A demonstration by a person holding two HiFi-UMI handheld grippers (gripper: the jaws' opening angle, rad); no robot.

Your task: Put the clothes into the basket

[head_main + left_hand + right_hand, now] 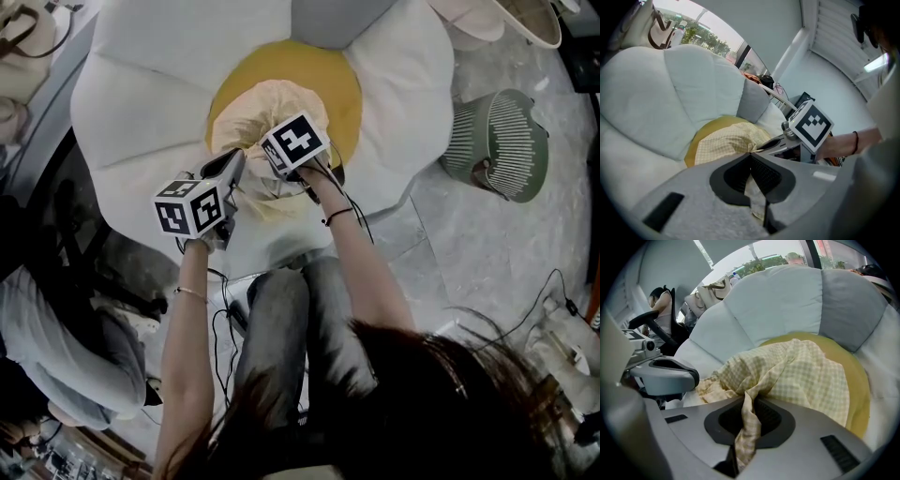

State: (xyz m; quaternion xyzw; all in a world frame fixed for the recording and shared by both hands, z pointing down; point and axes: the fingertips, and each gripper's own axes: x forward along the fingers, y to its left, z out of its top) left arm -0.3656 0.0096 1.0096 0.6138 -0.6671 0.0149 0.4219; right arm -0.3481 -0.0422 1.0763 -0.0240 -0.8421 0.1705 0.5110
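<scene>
Now left tool (751, 159) and right tool (749, 404) each clamp one yellow garment (272, 103); one basket (497, 145) stands apart.

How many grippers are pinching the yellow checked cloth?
2. The left gripper is shut on one fold of the cloth. The right gripper is shut on a bunched fold close beside it. The cloth lies on the yellow middle of the cushion.

On the cushion (141, 94), the garment (267, 101); basket (508, 131) rightward.
</scene>
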